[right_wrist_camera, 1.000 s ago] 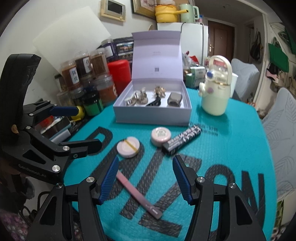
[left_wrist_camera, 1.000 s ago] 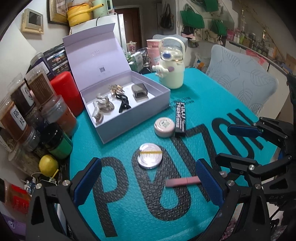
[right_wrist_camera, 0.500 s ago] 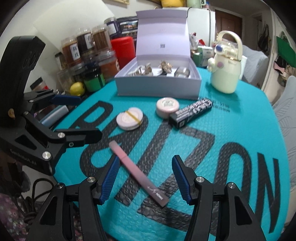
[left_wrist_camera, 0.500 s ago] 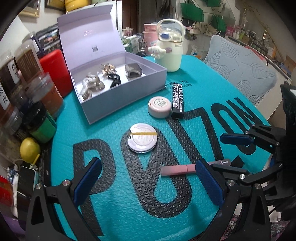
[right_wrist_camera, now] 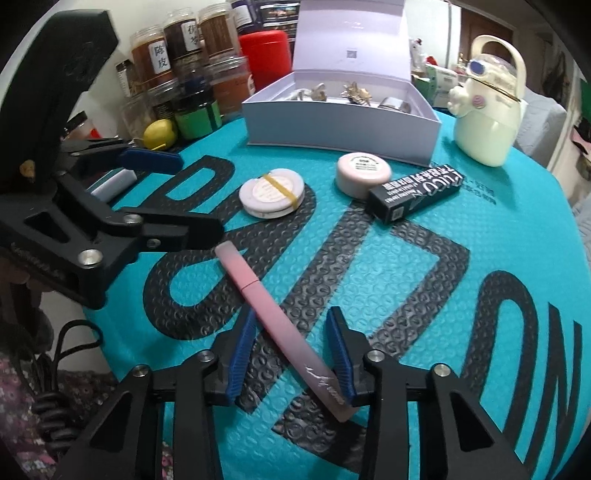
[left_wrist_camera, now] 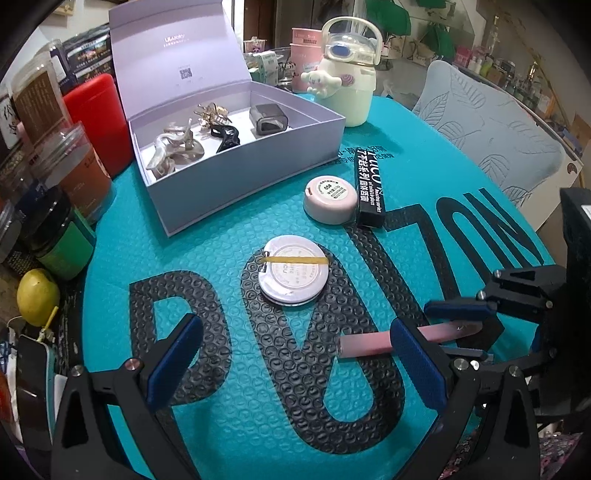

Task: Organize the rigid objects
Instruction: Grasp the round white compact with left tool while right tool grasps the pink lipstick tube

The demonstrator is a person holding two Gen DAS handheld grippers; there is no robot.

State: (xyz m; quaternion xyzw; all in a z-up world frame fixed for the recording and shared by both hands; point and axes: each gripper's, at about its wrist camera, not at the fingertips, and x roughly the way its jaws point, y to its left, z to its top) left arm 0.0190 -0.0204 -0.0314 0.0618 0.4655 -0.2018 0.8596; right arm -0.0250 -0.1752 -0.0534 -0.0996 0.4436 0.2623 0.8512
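Right gripper closing around the pink tube on the surface, pads not yet pressing; square to its diagonal lie first

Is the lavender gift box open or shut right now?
Open. The box has its lid standing up at the back, and hair clips show inside.

1. A round table under a teal bubble-textured cover printed with big black letters fills the near ground.
2. At two o'clock stands a pale grey-blue chair with a leaf pattern, just beside the table's edge.
3. At twelve o'clock a dark brown door shows beside a white fridge.
4. At one o'clock green bags hang on a pale wall.
5. At three o'clock a shelf holds small bottles.
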